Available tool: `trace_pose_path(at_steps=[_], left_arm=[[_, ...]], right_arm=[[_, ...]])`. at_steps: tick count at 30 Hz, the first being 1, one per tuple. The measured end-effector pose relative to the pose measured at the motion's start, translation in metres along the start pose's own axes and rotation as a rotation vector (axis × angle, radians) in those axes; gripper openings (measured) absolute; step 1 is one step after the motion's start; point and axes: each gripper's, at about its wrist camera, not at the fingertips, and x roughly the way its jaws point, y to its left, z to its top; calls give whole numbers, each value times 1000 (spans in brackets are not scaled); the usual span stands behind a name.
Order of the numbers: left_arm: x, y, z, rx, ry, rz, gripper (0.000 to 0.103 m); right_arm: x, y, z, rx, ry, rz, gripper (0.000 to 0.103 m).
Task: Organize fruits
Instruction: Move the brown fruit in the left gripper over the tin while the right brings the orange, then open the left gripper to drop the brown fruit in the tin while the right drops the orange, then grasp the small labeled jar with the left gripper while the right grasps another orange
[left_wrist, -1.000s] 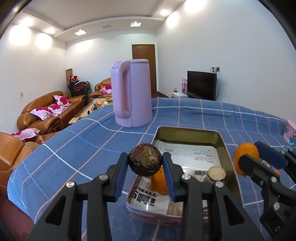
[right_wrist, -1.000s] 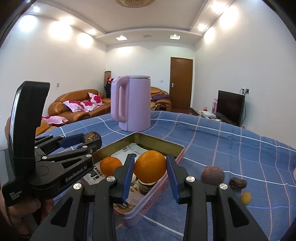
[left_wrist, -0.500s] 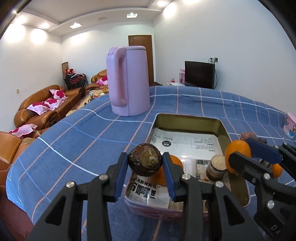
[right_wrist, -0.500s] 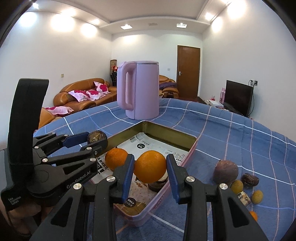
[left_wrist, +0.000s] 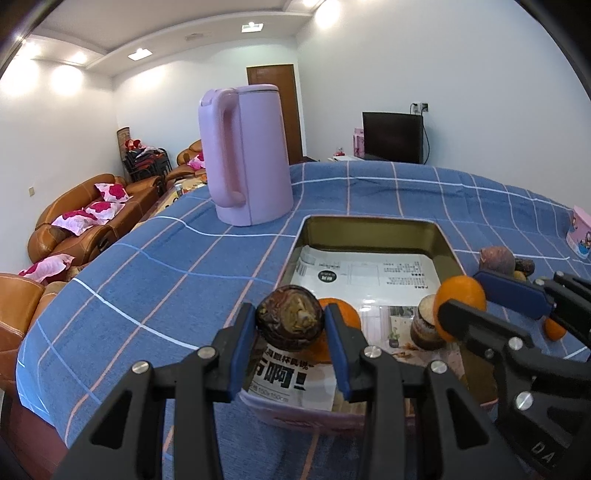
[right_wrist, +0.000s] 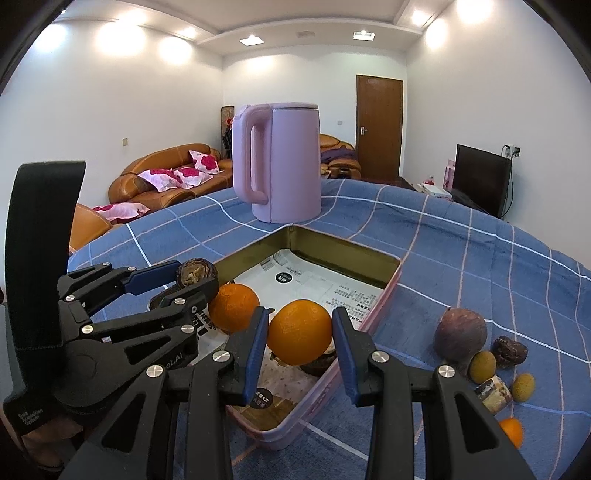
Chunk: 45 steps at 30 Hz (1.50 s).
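My left gripper (left_wrist: 290, 325) is shut on a wrinkled dark brown fruit (left_wrist: 290, 323), held above the near left corner of the pink tin tray (left_wrist: 369, 227). My right gripper (right_wrist: 300, 338) is shut on an orange (right_wrist: 300, 332), hovering over the tray's (right_wrist: 384, 302) near right side. Newspaper lines the tray, and a second orange (right_wrist: 232, 306) and a dark brown fruit (left_wrist: 424, 326) lie in it. In the left wrist view the right gripper (left_wrist: 469, 295) with its orange (left_wrist: 460, 299) shows at the right. The right wrist view has the left gripper (right_wrist: 184, 278) at the left.
A tall pink kettle (right_wrist: 279, 162) stands behind the tray on the blue checked tablecloth (right_wrist: 461, 251). Right of the tray lie a purple-brown fruit (right_wrist: 460, 336), a dark wrinkled one (right_wrist: 509, 350), two small yellow-green fruits (right_wrist: 482, 366), a small jar (right_wrist: 493, 393) and a small orange (right_wrist: 511, 432).
Both views have tipped downward a little, so the tray and the fruits beside it show more fully. Both grips stay the same.
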Motion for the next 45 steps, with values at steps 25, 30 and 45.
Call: trace_pose_path(at_steps=[25,30,45], left_arm=[[0,6,-2,7,27,39,73],[-4,8,0,-3,19,40,79],[-37,-46,15,61,-68,-49,99]], right_arm=[[7,-4,-1,28,48,20,50],[0,-7,-1,37,15,4,56],[-56,-66,-26,76,-26,-216,58]])
